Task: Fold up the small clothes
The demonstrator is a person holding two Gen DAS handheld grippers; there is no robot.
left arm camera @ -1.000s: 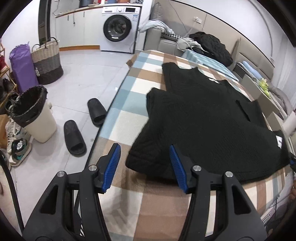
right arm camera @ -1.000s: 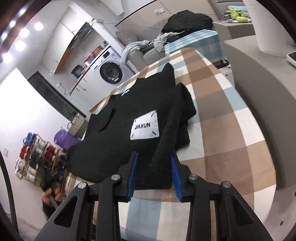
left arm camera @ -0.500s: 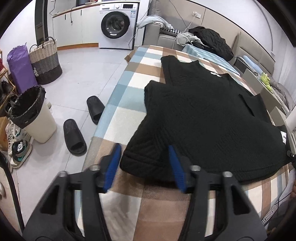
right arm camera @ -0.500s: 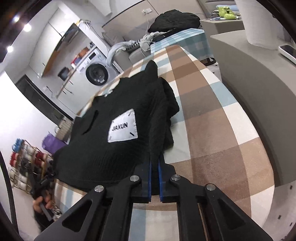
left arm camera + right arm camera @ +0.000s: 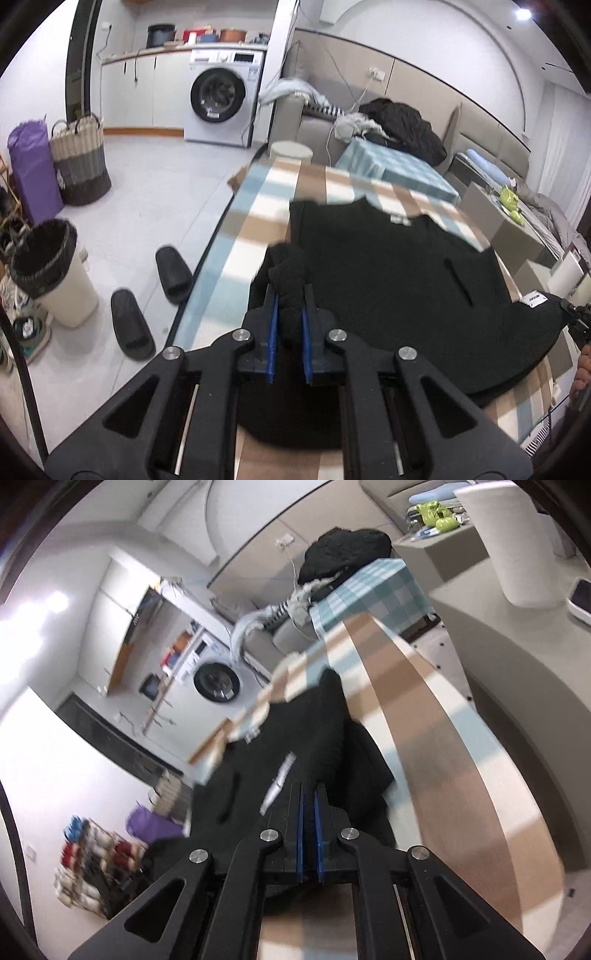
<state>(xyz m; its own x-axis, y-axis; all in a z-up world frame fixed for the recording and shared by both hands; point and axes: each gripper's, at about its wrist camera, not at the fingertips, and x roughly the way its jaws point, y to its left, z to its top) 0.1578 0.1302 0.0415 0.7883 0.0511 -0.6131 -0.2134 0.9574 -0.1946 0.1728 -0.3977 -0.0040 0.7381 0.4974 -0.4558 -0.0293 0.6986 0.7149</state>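
Now both grippers tilt downward over the checked tabletop (image 5: 258,206). Left gripper (image 5: 289,295), its jaws just closed, clamps a bunched corner of the black sweater (image 5: 388,266); right gripper (image 5: 308,794) pinches the opposite hem corner. Sweater extends lengthwise ahead, collar farthest. Slippers (image 5: 173,275) and bin (image 5: 51,269) stand left, beyond the tabletop edge.

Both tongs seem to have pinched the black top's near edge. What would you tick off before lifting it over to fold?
1. Left tongs shut on the black top: ok, fabric bunched between the pads.
2. Right tongs shut on the hem: ok.
3. How many layers each pinch holds: cannot tell.
4. Checked cloth beyond the top bare for the fold: ok.
5. Sleeves lying flat: not ok, right one rumpled.
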